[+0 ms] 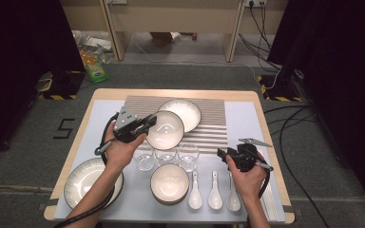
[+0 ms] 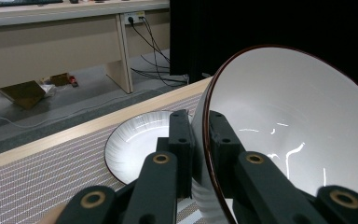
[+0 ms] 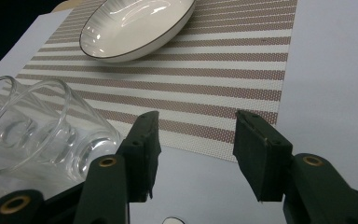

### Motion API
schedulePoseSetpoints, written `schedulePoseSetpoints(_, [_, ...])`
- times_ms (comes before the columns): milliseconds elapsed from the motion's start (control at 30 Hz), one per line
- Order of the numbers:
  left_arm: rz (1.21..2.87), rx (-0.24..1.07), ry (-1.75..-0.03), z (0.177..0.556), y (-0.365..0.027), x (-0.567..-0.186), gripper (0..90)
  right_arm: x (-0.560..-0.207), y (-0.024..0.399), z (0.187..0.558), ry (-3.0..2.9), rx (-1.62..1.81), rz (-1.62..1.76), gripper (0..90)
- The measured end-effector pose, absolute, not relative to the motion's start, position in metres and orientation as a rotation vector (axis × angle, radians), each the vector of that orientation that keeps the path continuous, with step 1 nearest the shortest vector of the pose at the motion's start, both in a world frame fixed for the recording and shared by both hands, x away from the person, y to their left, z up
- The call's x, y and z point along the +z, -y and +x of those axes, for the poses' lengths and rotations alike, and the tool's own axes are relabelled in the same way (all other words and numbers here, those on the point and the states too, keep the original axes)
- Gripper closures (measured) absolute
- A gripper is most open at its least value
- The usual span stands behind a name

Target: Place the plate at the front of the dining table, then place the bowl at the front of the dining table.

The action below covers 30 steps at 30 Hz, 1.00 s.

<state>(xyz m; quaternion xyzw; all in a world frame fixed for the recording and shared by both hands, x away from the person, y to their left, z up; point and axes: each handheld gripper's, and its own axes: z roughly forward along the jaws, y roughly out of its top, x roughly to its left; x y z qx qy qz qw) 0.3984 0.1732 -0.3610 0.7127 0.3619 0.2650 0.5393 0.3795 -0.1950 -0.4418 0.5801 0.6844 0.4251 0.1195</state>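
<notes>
Starting at the near left corner of the table, there's a big ribbed plate sitting partly under the person's left forearm. Just to the right of that and further back, the left gripper is clamping the rim of a white bowl with a dark edge, holding it tilted up off the table over the near edge of the striped placemat. In the left gripper view you can see the jaws pinching the bowl's wall, one jaw inside and one outside, so the gap is narrow with just the rim in it. Behind the bowl, a shallow ribbed dish is lying flat on the placemat.

Nearer to the person, three clear glasses are standing in a row just past the near edge of the placemat, and a second bowl is sitting in front of them. To the right of that bowl, three white spoons are lying side by side, handles pointing away.

Over on the right, the right gripper is hovering just beside the rightmost glass, above the spoons. Its jaws are standing wide apart and there's nothing between them, just bare table and the placemat edge beyond.
</notes>
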Motion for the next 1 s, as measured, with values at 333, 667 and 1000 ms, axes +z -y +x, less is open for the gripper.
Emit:
schedulePoseSetpoints(333, [1.681, 0.638, -0.875, 0.409, -0.175, -0.361, 81.6, -0.445, 0.197, 0.379, -1.999, 1.236, 1.709, 50.7])
schedulePoseSetpoints(667, [1.691, 0.637, -0.885, 0.414, -0.175, -0.363, 81.5, -0.446, 0.198, 0.379, -2.004, 1.231, 1.705, 50.7])
schedulePoseSetpoints(1000, [1.689, 0.645, -0.885, 0.416, -0.174, -0.363, 81.5, -0.445, 0.200, 0.378, -1.995, 1.236, 1.705, 50.7])
